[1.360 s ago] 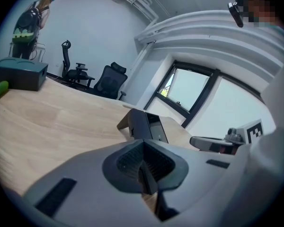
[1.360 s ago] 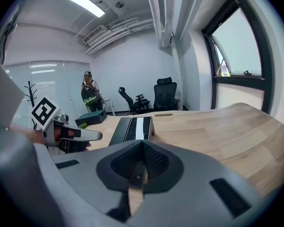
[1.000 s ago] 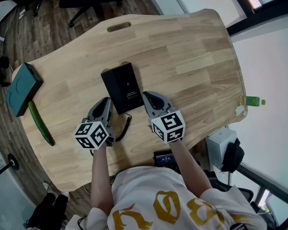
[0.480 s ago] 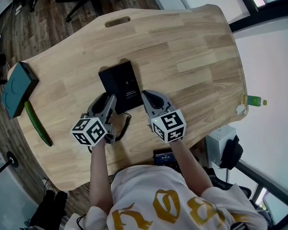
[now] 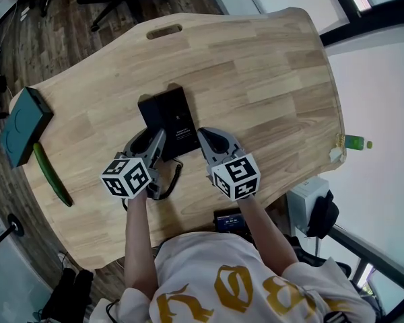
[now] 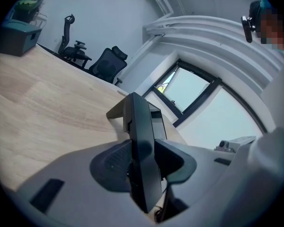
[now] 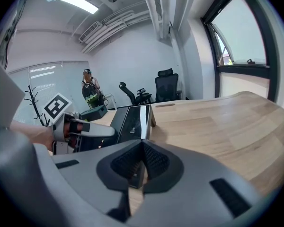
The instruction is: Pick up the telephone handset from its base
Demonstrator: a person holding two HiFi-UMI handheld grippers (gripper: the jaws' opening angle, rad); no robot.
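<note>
1. The handset lies on its base by the worktop's near edge, between our left tool's jaws. They have just been opening and now stand spread, not pinching.
2. Our right tool, pressed together and empty, tilts down at the base's near right corner.

Head view steeply overhead; gripper views low, close behind the telephone.

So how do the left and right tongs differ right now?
Left tongs have just been opening and straddle the black handset; right tongs are shut on nothing. Left tongs are at the telephone's left edge, right tongs at its right. Both point down over the wooden table.
</note>
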